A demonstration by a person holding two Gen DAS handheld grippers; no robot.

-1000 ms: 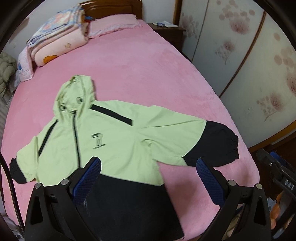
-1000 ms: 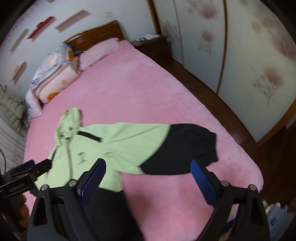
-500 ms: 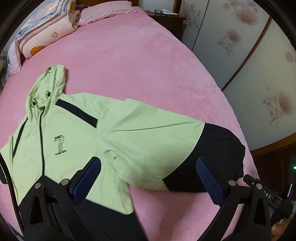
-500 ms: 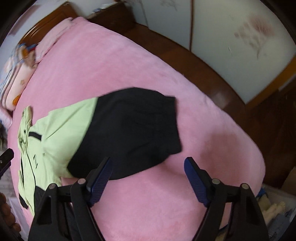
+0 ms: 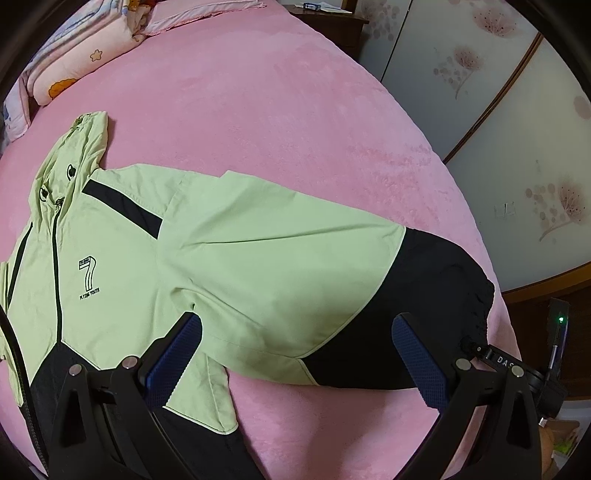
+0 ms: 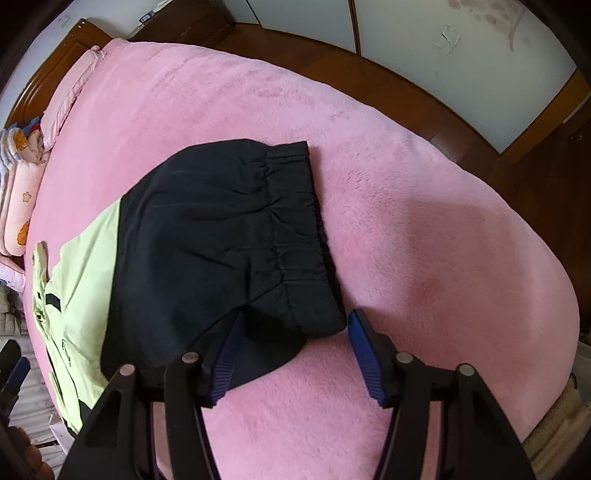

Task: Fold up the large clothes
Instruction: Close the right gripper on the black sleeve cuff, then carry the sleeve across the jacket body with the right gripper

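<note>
A light green hooded jacket (image 5: 229, 258) with black lower panels lies flat, front up, on the pink bed. Its right sleeve stretches toward the bed edge and ends in a black cuff (image 5: 436, 295). My left gripper (image 5: 295, 358) is open and hovers over the sleeve near the armpit. In the right wrist view the black cuff (image 6: 258, 229) fills the middle. My right gripper (image 6: 291, 354) is open, its fingertips straddling the cuff's near corner. The green body (image 6: 81, 288) lies at left. The right gripper's body shows at the left view's lower right.
The pink bed (image 5: 295, 110) extends far beyond the jacket. Folded quilts and a pillow (image 5: 85, 62) lie at the headboard end. A nightstand (image 5: 325, 18) and floral wardrobe doors (image 5: 498, 129) stand beside the bed. Wooden floor (image 6: 369, 70) runs along the bed edge.
Both grippers have moved down toward the jacket. The right gripper has closed in on the black cuff and now straddles its corner. The left has moved over the sleeve.
</note>
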